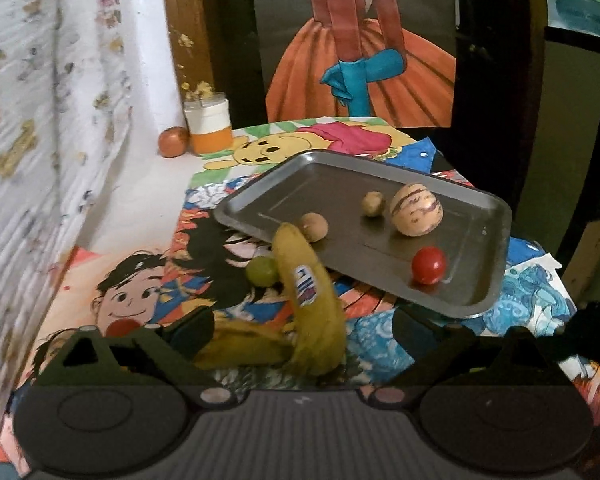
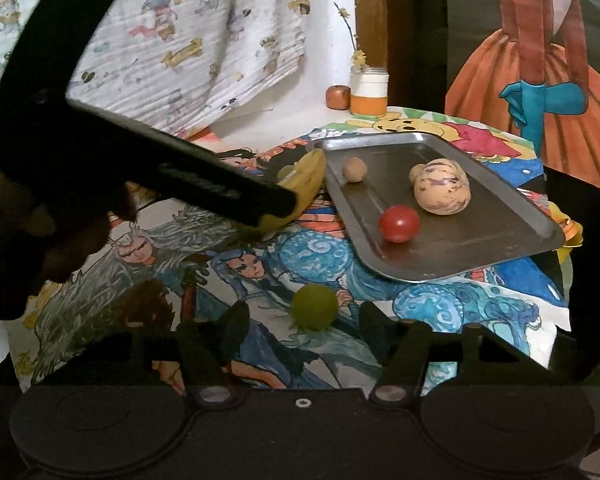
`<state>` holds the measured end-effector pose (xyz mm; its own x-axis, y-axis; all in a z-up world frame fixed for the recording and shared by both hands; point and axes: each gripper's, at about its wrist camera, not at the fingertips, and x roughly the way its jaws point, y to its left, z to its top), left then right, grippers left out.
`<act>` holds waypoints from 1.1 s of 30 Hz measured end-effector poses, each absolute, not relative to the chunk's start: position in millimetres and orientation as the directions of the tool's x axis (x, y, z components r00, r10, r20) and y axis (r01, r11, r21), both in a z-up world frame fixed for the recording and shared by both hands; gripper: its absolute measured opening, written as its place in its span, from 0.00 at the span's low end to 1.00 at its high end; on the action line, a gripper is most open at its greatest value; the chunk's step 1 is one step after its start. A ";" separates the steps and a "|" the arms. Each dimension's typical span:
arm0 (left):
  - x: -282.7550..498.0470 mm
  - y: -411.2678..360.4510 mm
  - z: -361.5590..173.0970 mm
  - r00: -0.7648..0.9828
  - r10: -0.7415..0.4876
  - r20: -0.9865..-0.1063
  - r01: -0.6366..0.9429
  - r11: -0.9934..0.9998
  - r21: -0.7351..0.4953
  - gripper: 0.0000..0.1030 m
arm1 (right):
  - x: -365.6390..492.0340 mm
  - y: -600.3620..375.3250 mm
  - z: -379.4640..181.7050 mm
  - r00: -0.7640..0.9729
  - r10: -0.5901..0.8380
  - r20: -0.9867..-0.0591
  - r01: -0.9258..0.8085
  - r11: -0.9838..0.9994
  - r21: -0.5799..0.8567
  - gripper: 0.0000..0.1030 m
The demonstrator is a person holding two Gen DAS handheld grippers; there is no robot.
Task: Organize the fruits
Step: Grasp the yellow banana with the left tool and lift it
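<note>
The left claw (image 1: pixel 304 332) stands wide apart, with a banana (image 1: pixel 312 300) lying between its fingers; neither pad presses on the peel. A green grape (image 1: pixel 262 270) sits just beyond the banana's far end, on the cartoon-printed cloth (image 1: pixel 140 288).

The right claw (image 2: pixel 300 328) is partly spread, and another green grape (image 2: pixel 314 307) rests on the cloth between its fingertips, nearer the right finger, not squeezed.

Ahead and to the right of both claws lies a metal tray (image 2: pixel 500 256). On it are a red tomato (image 2: pixel 399 223), a striped pale melon (image 2: pixel 440 190) and a small brown fruit (image 2: pixel 355 169).
</note>
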<state>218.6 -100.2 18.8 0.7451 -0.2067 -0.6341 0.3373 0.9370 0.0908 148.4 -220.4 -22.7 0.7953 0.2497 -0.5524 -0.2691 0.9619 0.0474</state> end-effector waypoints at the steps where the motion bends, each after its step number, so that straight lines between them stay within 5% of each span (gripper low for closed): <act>1: 221.4 -101.6 18.3 0.741 -0.210 -0.638 0.340 0.936 0.087 0.93 | 149.2 -220.2 -22.3 0.795 0.250 -0.553 -0.269 0.962 0.047 0.57; 12: 242.0 -109.3 8.1 0.690 -0.224 -0.688 0.380 0.921 0.082 0.78 | 158.3 -221.7 -22.1 0.789 0.249 -0.561 -0.266 0.963 0.054 0.46; 17: 253.1 -108.1 7.4 0.663 -0.230 -0.712 0.364 0.930 0.038 0.62 | 159.1 -223.3 -22.4 0.793 0.248 -0.557 -0.258 0.964 0.062 0.34; 23: 261.6 -108.4 4.7 0.634 -0.233 -0.737 0.347 0.938 0.003 0.49 | 158.4 -224.6 -22.9 0.795 0.247 -0.555 -0.253 0.965 0.066 0.31; 33: 260.7 -116.4 -0.8 0.641 -0.181 -0.746 0.315 0.948 0.041 0.45 | 157.2 -223.8 -23.5 0.797 0.243 -0.552 -0.255 0.965 0.058 0.30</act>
<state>260.7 -116.4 -0.8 0.6407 -0.1807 -0.7462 0.3148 0.9483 0.0407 157.2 -223.8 -23.5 0.7975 0.2434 -0.5521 -0.2546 0.9653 0.0578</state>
